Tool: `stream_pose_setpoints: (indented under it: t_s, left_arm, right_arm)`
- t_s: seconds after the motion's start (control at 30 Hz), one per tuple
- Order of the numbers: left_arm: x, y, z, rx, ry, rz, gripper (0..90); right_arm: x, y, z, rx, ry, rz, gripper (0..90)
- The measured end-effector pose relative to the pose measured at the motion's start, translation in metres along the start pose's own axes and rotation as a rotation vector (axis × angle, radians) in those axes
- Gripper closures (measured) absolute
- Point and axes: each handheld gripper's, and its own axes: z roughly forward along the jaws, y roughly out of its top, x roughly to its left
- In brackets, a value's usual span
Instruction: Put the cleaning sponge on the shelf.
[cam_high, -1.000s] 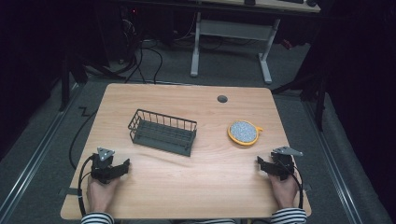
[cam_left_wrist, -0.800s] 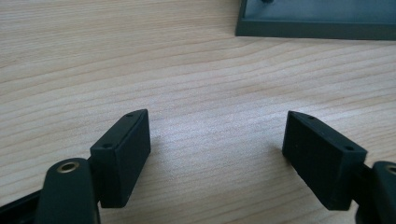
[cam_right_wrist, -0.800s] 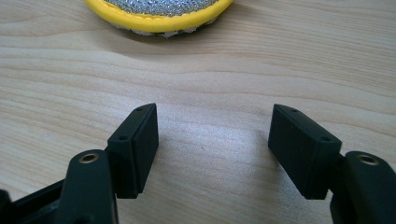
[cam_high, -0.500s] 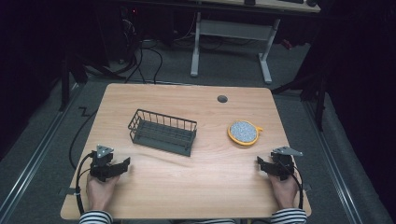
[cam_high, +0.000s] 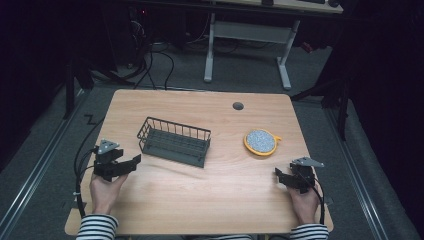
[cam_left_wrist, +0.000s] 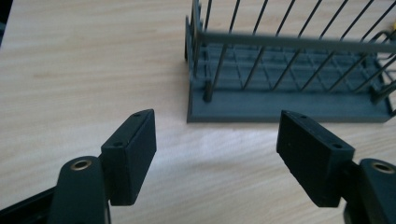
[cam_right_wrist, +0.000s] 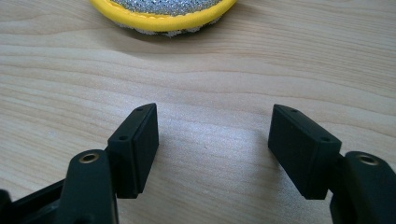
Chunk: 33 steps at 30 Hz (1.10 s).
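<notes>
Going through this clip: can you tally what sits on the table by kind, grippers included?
Wire basket: 1
Round yellow-rimmed scrub pad: 1
Handheld grippers: 2, left gripper and right gripper, both open and holding nothing
Total: 4

My sleeves (cam_high: 97, 227) are black-and-white striped; my black grippers, left gripper (cam_high: 131, 163) and right gripper (cam_high: 278, 176), carry grey triangular plates and trailing black cables.

Dark wire basket (cam_high: 174, 140) upright, empty, mid-table; round yellow-rimmed scrub pad (cam_high: 261, 142) flat, well apart to its right.
</notes>
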Motion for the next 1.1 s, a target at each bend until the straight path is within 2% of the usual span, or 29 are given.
stream_pose_setpoints:
  t_s: [0.1,0.2,0.33,0.6,0.67,0.87,1.1]
  left_arm:
    - [-0.001,0.015,0.000,-0.007,-0.003,0.010,30.0]
    - [-0.001,0.022,0.000,-0.011,-0.008,0.018,32.2]
    - [0.004,0.036,0.003,-0.021,-0.028,0.004,35.7]
    - [0.011,0.057,0.018,-0.009,-0.018,-0.008,42.3]
    - [0.012,0.062,0.023,-0.002,-0.004,-0.006,43.9]
    - [0.014,0.069,0.034,0.006,-0.005,-0.012,48.4]
    - [0.017,0.074,0.049,0.038,0.001,-0.019,53.8]
  right_arm:
    - [0.000,0.000,0.000,0.000,0.001,0.000,33.6]
    - [0.000,0.000,0.000,-0.001,0.002,-0.002,33.6]
    - [0.000,0.000,0.000,-0.001,0.002,-0.003,33.6]
    - [0.000,0.000,0.000,0.000,0.003,-0.002,33.6]
    - [0.000,0.000,0.000,-0.001,0.004,-0.006,33.6]
    - [0.000,0.000,0.000,0.000,0.003,-0.002,33.6]
    - [0.000,0.000,0.000,0.000,0.003,0.000,33.5]
